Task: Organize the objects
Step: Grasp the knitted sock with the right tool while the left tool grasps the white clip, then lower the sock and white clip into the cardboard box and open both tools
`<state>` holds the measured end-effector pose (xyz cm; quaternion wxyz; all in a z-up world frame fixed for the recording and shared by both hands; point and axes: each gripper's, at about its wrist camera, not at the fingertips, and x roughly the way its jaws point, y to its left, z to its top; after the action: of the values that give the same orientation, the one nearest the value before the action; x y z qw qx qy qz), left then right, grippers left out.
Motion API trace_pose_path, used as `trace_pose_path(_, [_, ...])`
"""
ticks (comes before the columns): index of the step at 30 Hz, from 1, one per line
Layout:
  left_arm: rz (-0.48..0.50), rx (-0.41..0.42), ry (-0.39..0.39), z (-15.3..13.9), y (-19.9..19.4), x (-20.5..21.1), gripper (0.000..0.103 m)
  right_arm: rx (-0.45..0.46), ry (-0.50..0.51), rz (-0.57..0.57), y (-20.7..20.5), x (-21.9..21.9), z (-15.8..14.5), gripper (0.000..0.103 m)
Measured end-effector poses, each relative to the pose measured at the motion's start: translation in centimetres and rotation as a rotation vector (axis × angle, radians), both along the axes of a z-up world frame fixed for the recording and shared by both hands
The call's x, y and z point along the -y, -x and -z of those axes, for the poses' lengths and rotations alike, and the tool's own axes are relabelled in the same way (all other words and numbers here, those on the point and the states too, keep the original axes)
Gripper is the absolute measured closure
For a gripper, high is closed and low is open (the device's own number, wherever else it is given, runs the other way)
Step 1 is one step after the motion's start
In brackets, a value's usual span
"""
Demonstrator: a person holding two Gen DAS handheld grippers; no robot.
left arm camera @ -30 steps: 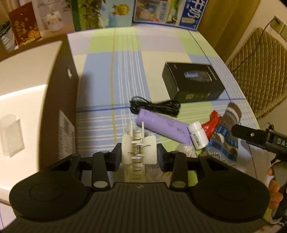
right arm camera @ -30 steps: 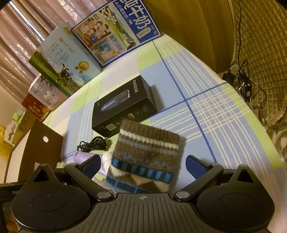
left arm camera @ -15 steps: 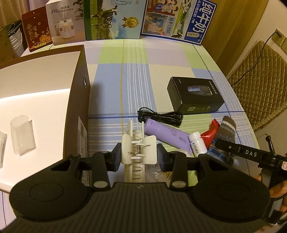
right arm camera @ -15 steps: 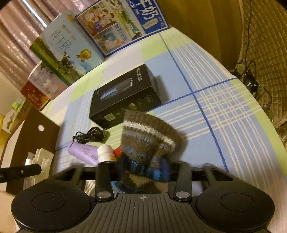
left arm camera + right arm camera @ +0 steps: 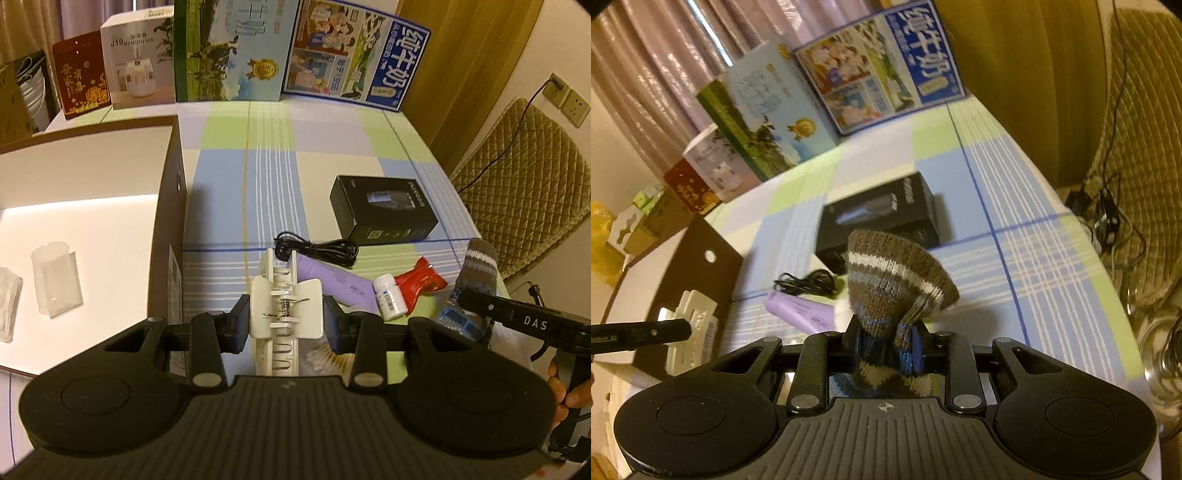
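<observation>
The left tool (image 5: 285,319) is clamped on a white plastic clip (image 5: 284,314) with a metal spring, its pads pressing the clip's two sides. The right tool (image 5: 884,347) is pinched tight on a brown knitted sock (image 5: 894,291) with white and blue stripes; the sock's cuff bunches between the pads and the rest of it fans out in front. On the checked tabletop (image 5: 273,173), just past the clip, lie a purple tube (image 5: 332,282), a small white bottle (image 5: 389,299) touching the tube's near end, and a red wrapper (image 5: 419,280) beside the bottle. A coiled black cable (image 5: 317,247) rests against the far end of the tube. Farther back sits a black box (image 5: 384,210), apart from the cable. To the left stands an open brown cardboard box (image 5: 173,206) with a white inside, and clear plastic pieces (image 5: 55,282) lie on its floor. Along the far edge of the tabletop stand a red carton (image 5: 79,86), a white humidifier carton (image 5: 138,68), a green and blue milk carton (image 5: 236,51) and a blue milk carton (image 5: 354,66) leaning back. A quilted chair cushion (image 5: 524,192) is off to the right of the tabletop.
</observation>
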<state>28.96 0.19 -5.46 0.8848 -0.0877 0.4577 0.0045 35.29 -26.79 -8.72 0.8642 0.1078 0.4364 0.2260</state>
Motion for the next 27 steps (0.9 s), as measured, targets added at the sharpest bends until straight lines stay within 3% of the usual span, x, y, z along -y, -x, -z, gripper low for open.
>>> trace_pose_path(13, [-0.021, 0.103, 0.014, -4.0, 3.0, -2.5, 0.068, 0.105, -0.027, -0.132, 2.8, -4.9, -5.5, 0.080])
trace_pose_path(27, [-0.135, 0.162, -0.006, -6.9, 7.6, -10.8, 0.068, 0.190, -0.091, -0.378, 5.6, -17.6, -8.8, 0.080])
